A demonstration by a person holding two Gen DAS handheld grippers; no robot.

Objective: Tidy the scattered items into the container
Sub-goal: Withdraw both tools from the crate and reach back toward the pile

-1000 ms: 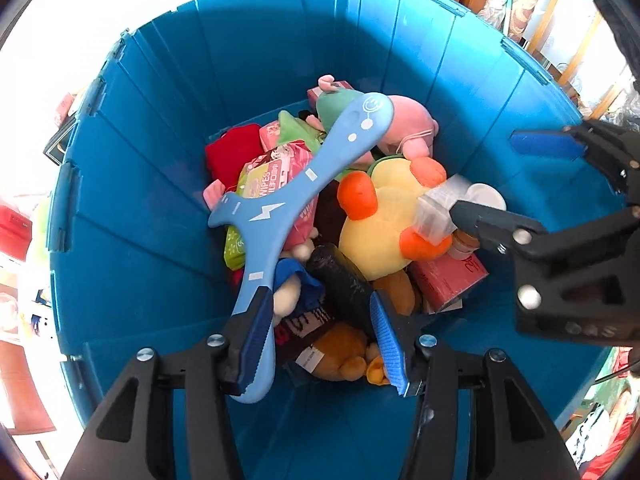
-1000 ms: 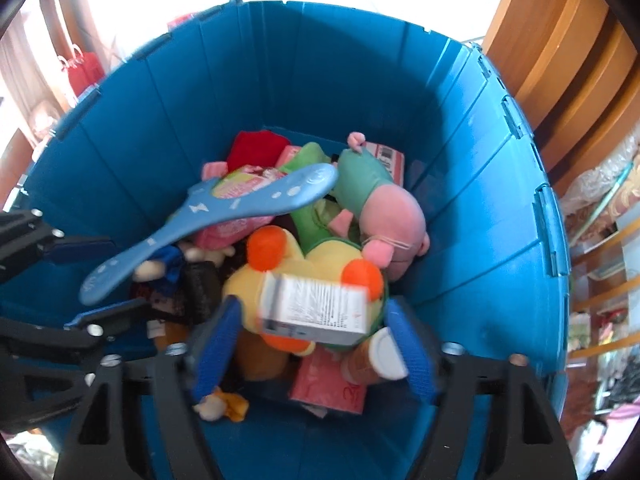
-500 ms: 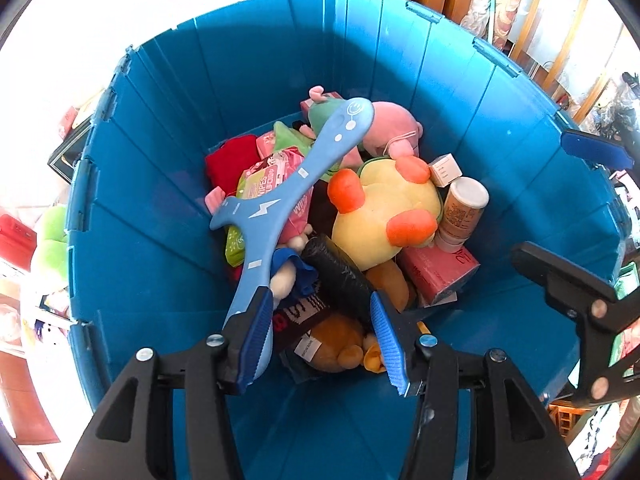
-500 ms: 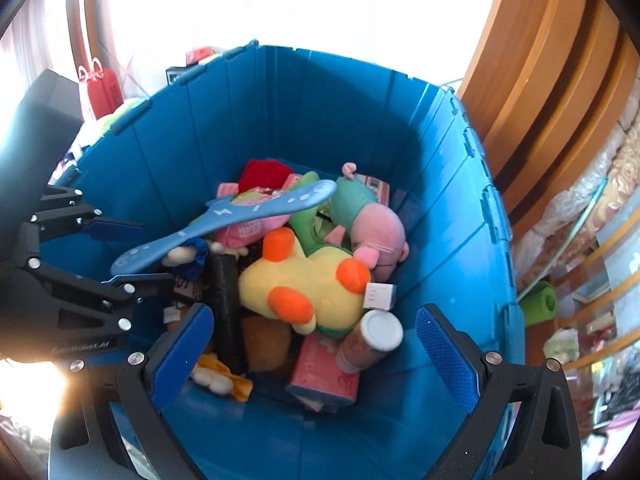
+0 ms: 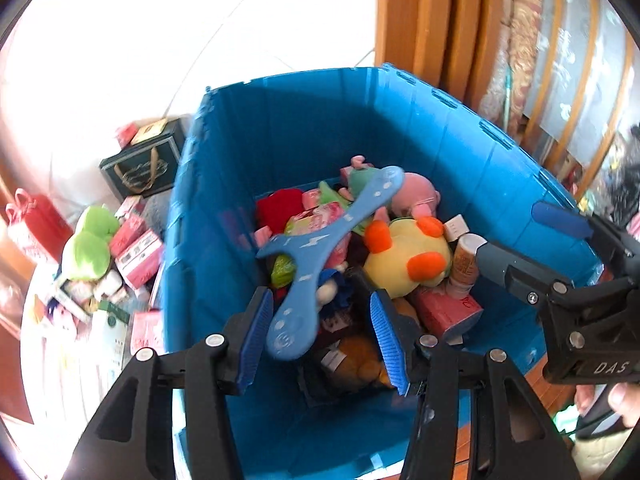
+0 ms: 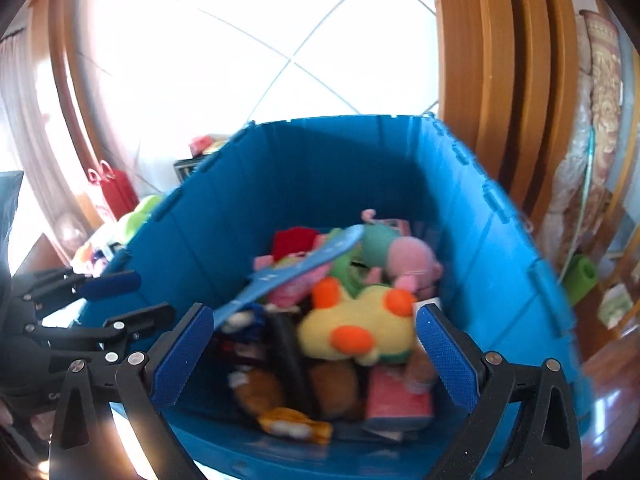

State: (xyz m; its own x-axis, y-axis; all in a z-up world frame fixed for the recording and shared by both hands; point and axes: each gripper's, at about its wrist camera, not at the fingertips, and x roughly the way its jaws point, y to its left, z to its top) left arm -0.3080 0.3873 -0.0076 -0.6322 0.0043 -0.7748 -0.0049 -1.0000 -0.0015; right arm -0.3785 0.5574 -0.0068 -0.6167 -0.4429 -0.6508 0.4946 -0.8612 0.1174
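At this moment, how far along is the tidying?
Much is done: the blue bin already holds plush toys, boxes and a bottle. In hand: nothing. Both the left gripper and right gripper are open, and the blue boomerang lies loose on the pile. Left: a green plush and pink boxes lie scattered outside the bin.

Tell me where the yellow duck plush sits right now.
In the left wrist view the yellow duck plush lies inside the blue bin, right of centre on the pile, between the blue boomerang toy and the white-capped bottle.
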